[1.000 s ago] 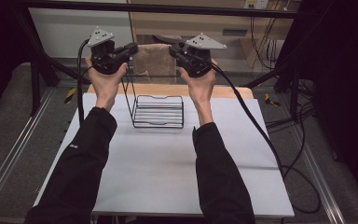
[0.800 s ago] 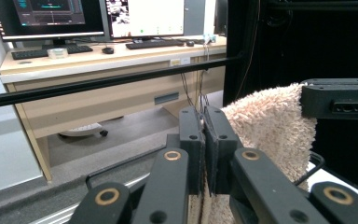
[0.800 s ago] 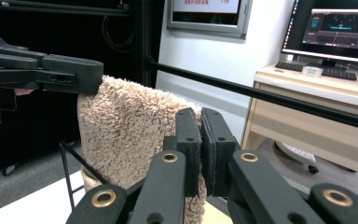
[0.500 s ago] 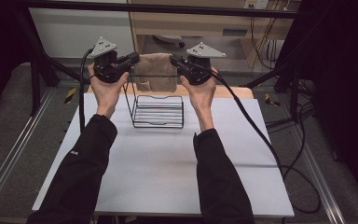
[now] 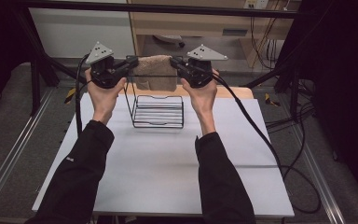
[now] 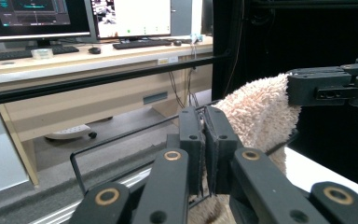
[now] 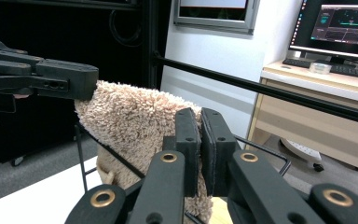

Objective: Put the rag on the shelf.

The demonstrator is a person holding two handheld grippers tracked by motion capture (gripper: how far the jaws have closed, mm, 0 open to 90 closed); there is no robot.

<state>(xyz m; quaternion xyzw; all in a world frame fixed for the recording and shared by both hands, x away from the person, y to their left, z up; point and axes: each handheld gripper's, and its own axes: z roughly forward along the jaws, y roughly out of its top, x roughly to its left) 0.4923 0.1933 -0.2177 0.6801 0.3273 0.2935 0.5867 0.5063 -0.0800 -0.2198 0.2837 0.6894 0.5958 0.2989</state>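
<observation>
The left gripper (image 5: 131, 62) and the right gripper (image 5: 175, 63) both have their jaws squeezed tight on the top corners of a fluffy tan towel (image 5: 154, 72). The towel hangs between them, over the far side of the wire rack (image 5: 158, 112) on the table (image 5: 168, 163). Nothing lies in the rack.

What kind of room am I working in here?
Most likely a lab or data-recording workspace: a desk with monitors and a keyboard, a black metal frame around the white table, and cables trailing across the floor.
</observation>
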